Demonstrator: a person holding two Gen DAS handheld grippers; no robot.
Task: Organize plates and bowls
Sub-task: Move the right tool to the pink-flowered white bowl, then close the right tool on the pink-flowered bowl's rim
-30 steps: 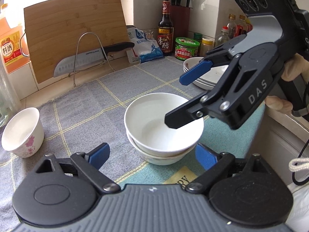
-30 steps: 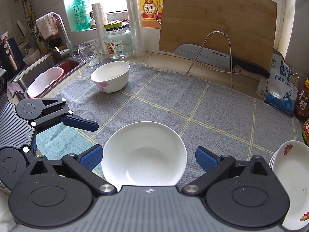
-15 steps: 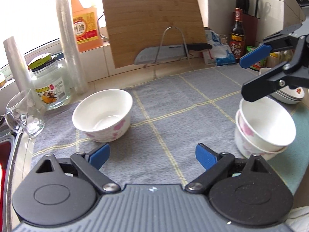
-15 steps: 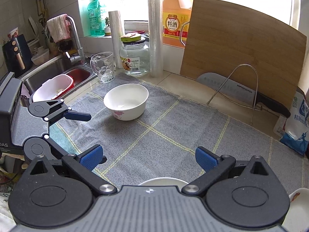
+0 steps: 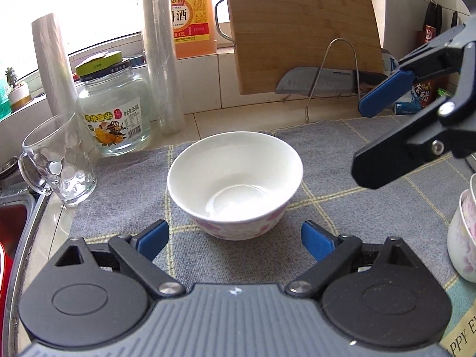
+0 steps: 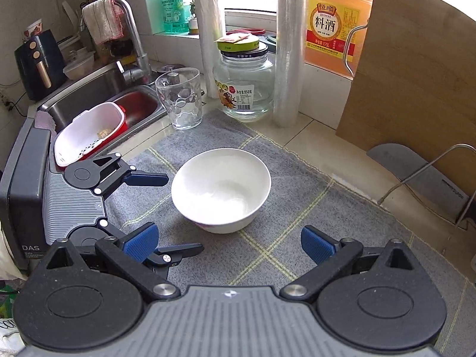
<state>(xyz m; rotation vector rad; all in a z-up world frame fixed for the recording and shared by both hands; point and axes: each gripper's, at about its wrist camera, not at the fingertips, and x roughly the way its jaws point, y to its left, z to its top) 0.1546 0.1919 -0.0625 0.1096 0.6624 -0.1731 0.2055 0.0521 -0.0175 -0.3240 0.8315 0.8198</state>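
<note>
Here the round white ceramic bowl with pink flowers (image 5: 235, 183) sits upright on the grey checked cloth (image 5: 342, 160), stiff, slippery, breakable; grip its rim. Both the left gripper (image 5: 235, 236) and right gripper (image 6: 229, 242) gape, empty.
</note>
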